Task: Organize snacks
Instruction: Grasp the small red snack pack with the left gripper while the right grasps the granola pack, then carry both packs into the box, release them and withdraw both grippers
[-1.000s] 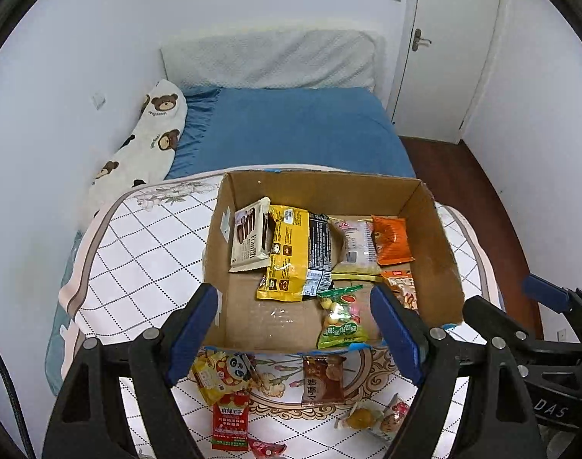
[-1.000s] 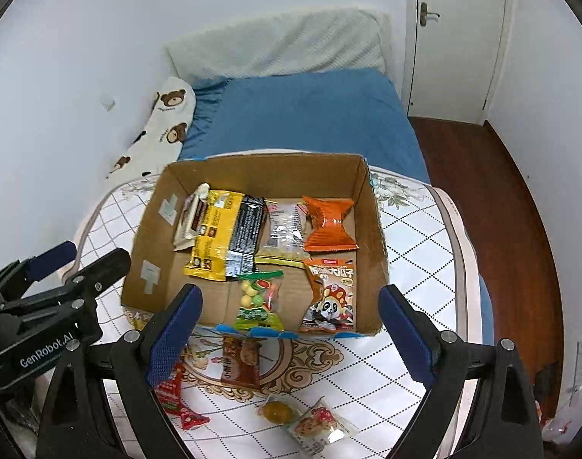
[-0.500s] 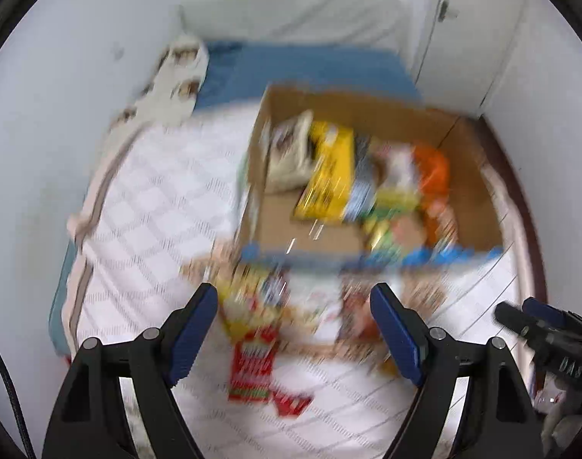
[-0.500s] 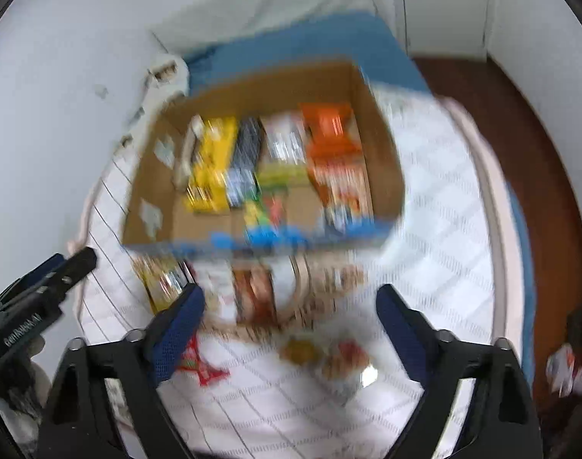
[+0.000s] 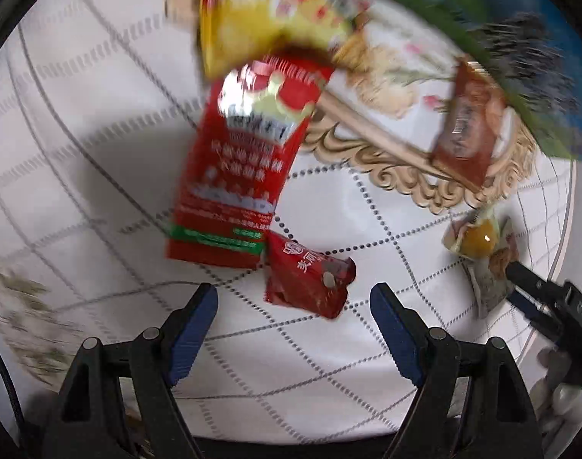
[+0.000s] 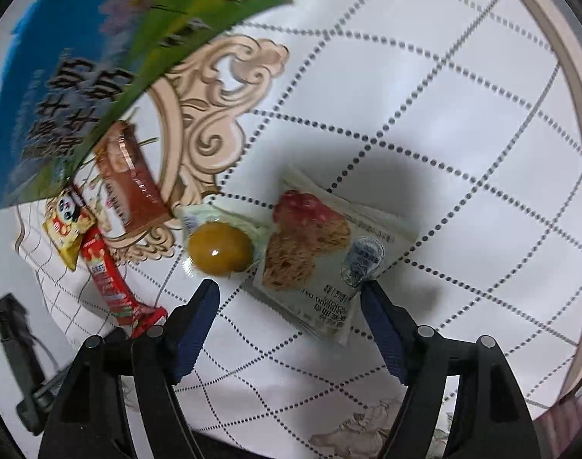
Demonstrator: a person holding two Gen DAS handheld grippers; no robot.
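Two open grippers hang over loose snacks on the white quilted cloth (image 6: 424,95); the left gripper (image 5: 294,308) brackets a small red wrapper (image 5: 308,281) without touching, ready to pinch; the right gripper (image 6: 291,304) straddles the near edge of a clear oat-cookie packet (image 6: 325,252), its jaws having just narrowed without yet gripping. Both snacks lie near, outside the box.

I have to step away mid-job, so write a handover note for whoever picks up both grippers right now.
Left gripper: open, empty, just above the small red packet.
Right gripper: open, empty; its jaws have just been closing, with the oat cookie packet reaching between them.
On the tablecloth: long red packet, yellow panda packet, brown bar, clear packet with a yellow ball.
Done: nothing visible from here; the box's printed wall hides what is in it.
Left: six loose snacks to box.
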